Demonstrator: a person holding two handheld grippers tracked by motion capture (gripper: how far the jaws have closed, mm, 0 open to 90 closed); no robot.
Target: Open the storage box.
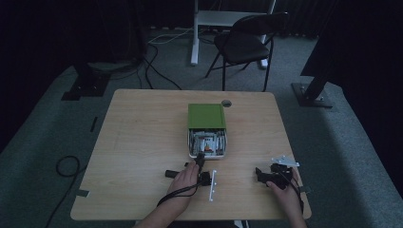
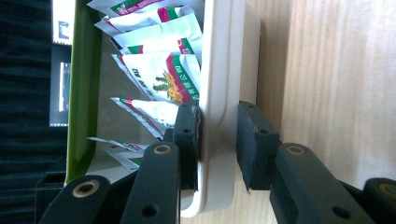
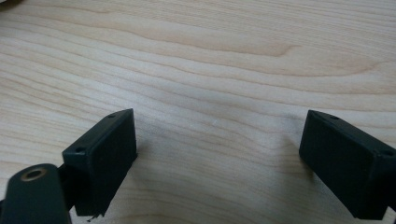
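Observation:
A green box (image 1: 206, 116) stands mid-table with its white drawer (image 1: 189, 142) pulled out toward me. Several tea-bag packets (image 2: 163, 77), white with red and green print, stand inside the drawer. My left gripper (image 1: 201, 159) reaches in from the near side and is shut on the drawer's white front wall (image 2: 219, 70), with one pad inside against the wall and the other outside. In the left gripper view, the left gripper (image 2: 218, 140) shows the wall filling the gap between its pads. My right gripper (image 1: 260, 175) rests near the table's front right. In its own view, the right gripper (image 3: 219, 154) stands open over bare wood.
The wooden table (image 1: 142, 137) has a round cable hole (image 1: 226, 103) just behind the box. A black folding chair (image 1: 244, 40) stands beyond the far edge. A cable loop (image 1: 66, 166) lies on the floor to the left.

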